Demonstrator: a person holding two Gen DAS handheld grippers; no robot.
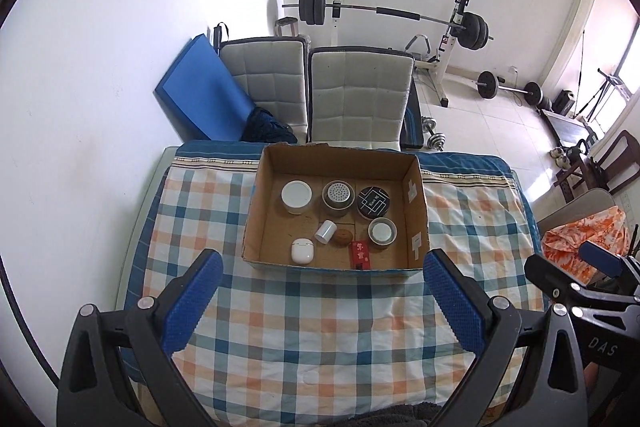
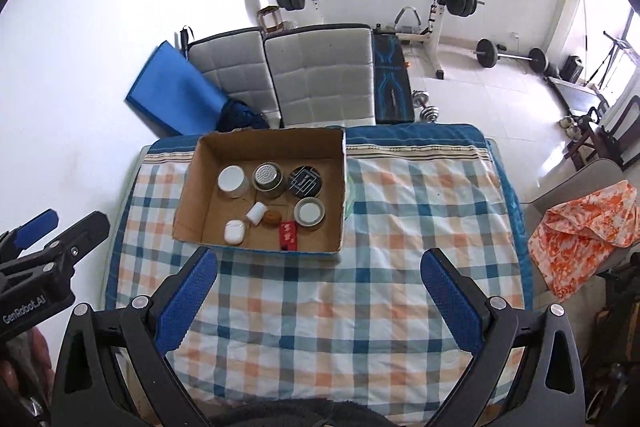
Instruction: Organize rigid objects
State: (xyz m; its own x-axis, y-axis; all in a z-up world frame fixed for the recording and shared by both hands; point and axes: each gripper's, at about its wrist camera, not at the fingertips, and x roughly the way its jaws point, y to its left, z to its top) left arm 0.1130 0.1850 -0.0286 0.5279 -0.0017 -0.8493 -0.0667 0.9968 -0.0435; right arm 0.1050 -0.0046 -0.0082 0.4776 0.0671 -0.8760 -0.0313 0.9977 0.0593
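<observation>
- My left gripper (image 1: 322, 289) hung wide open and empty over the checked tablecloth (image 1: 320, 339); my right gripper (image 2: 318, 287) was likewise spread and held nothing.
- Just beyond, the open brown cardboard box (image 1: 416, 203) held eight things: four round tins along the far and right side, plus one white earbud case (image 1: 301, 251), one white tipped cylinder (image 1: 325, 230), one brown walnut-like lump (image 1: 343, 237) and one red packet (image 1: 360, 255).
- I judged the sorting nearly done; next would be tidying the near cluster.
</observation>
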